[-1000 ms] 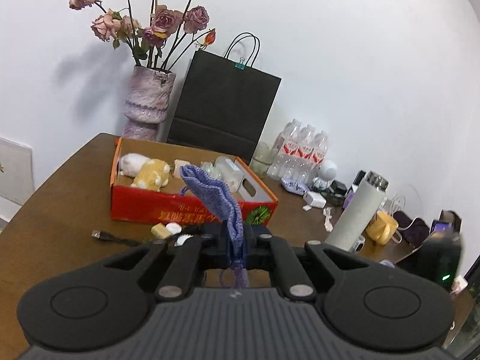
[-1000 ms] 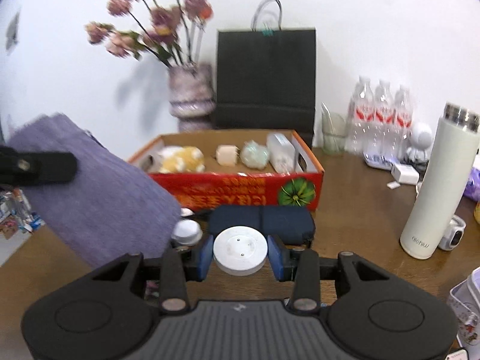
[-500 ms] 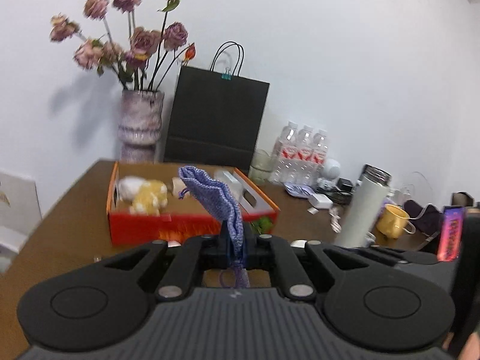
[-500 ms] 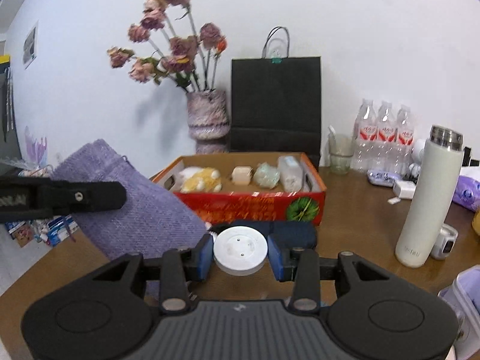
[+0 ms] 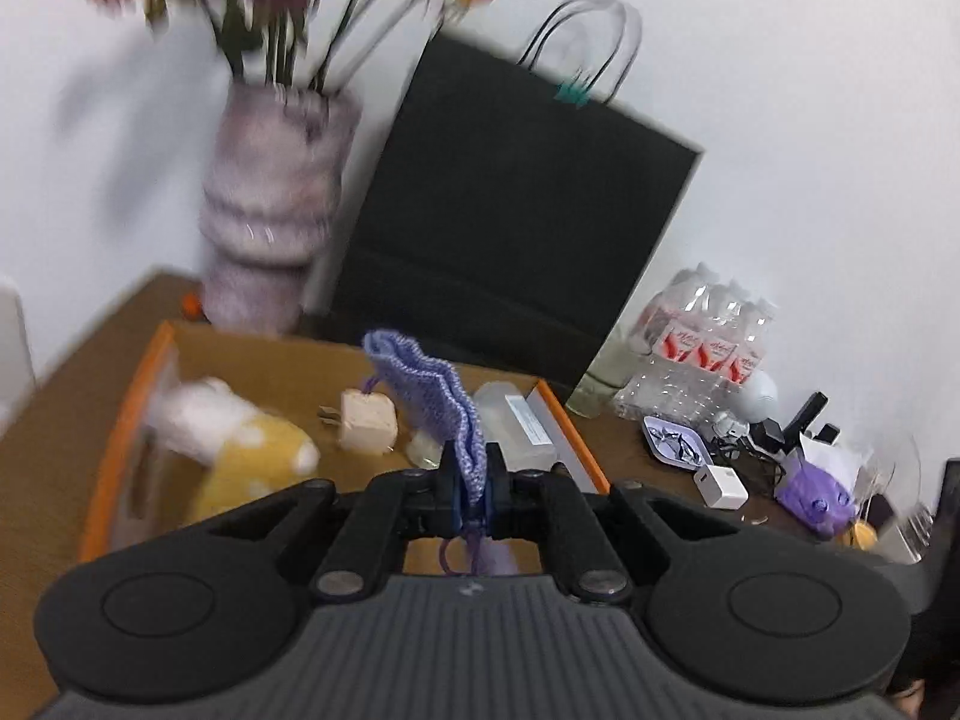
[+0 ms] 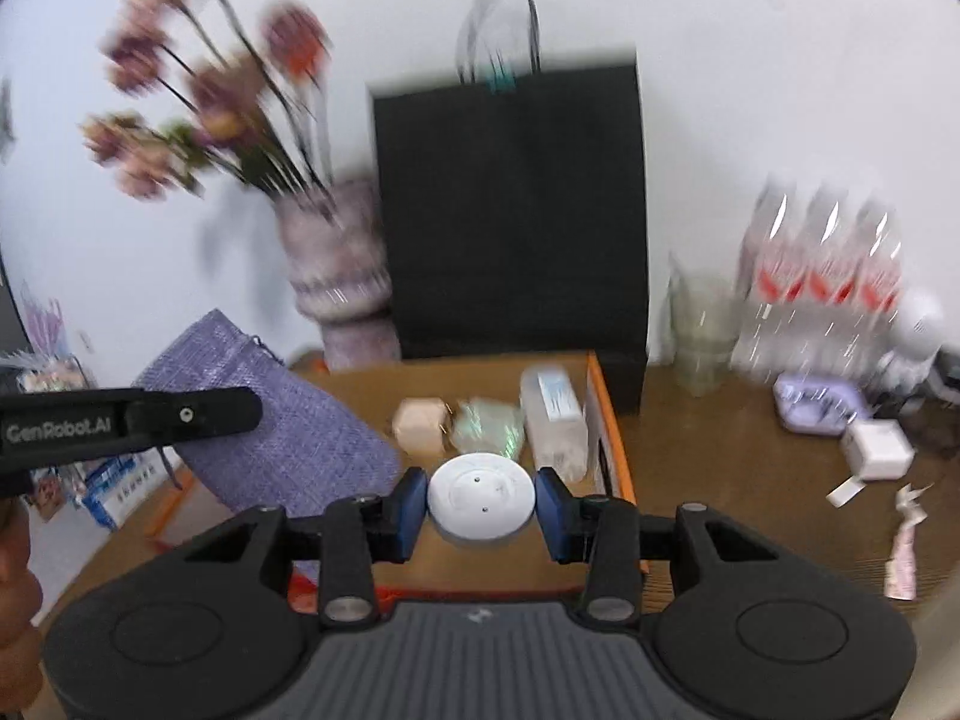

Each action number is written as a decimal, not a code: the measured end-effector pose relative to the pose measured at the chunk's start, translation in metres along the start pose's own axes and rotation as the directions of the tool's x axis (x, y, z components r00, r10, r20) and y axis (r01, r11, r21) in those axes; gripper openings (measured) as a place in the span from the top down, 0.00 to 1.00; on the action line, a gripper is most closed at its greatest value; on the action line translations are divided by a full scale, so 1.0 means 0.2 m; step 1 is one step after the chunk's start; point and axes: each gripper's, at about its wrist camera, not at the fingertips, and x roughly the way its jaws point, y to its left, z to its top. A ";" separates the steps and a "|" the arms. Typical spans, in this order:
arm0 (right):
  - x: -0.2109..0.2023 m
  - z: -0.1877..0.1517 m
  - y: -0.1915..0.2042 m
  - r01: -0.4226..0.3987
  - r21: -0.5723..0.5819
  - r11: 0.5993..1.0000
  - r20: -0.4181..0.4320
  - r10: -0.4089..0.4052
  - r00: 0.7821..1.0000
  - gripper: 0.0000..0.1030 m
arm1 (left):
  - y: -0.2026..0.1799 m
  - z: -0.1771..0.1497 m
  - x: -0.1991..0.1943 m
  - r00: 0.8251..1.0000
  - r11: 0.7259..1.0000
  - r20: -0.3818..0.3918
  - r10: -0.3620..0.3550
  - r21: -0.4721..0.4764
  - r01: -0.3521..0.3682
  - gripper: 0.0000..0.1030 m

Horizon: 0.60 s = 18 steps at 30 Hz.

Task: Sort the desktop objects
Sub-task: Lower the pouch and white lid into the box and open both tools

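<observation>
My left gripper [image 5: 472,489] is shut on a purple knitted pouch [image 5: 435,396], which stands up edge-on between the pads above the orange cardboard box [image 5: 123,420]. In the right wrist view the same pouch [image 6: 282,438] shows flat at the left, with a left finger [image 6: 180,417] across it. My right gripper [image 6: 482,507] is shut on a white round disc [image 6: 482,501], held over the box's right end [image 6: 606,414]. Inside the box lie a yellow-and-white plush toy [image 5: 240,450], a beige block [image 5: 367,420], a pale green object [image 6: 486,426] and a clear plastic case [image 6: 552,414].
Behind the box stand a purple vase [image 5: 273,210] of dried flowers and a black paper bag [image 5: 516,228]. To the right on the wooden table sit water bottles [image 5: 702,348], a glass [image 6: 699,330], a lilac tray [image 5: 675,441], a white charger [image 5: 723,486] and cables.
Both grippers have moved forward with their loads and now hang over the box. The box, vase and bag loom much larger, and the white flask has left both views.
</observation>
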 end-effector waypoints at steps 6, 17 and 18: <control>0.38 0.10 -0.08 0.018 0.075 0.997 -0.154 -0.007 0.988 0.63 | 0.07 -0.02 0.38 0.972 0.977 -0.110 0.209 0.058 -0.204 0.48; 0.59 0.16 -0.02 0.056 0.045 0.997 -0.208 -0.045 0.977 0.51 | 0.25 0.01 0.26 0.969 0.972 -0.084 0.231 0.064 -0.226 0.12; 0.58 0.17 -0.03 0.052 0.054 0.997 -0.200 -0.040 0.979 0.51 | 0.26 0.03 0.25 0.968 0.971 -0.083 0.237 0.059 -0.233 0.12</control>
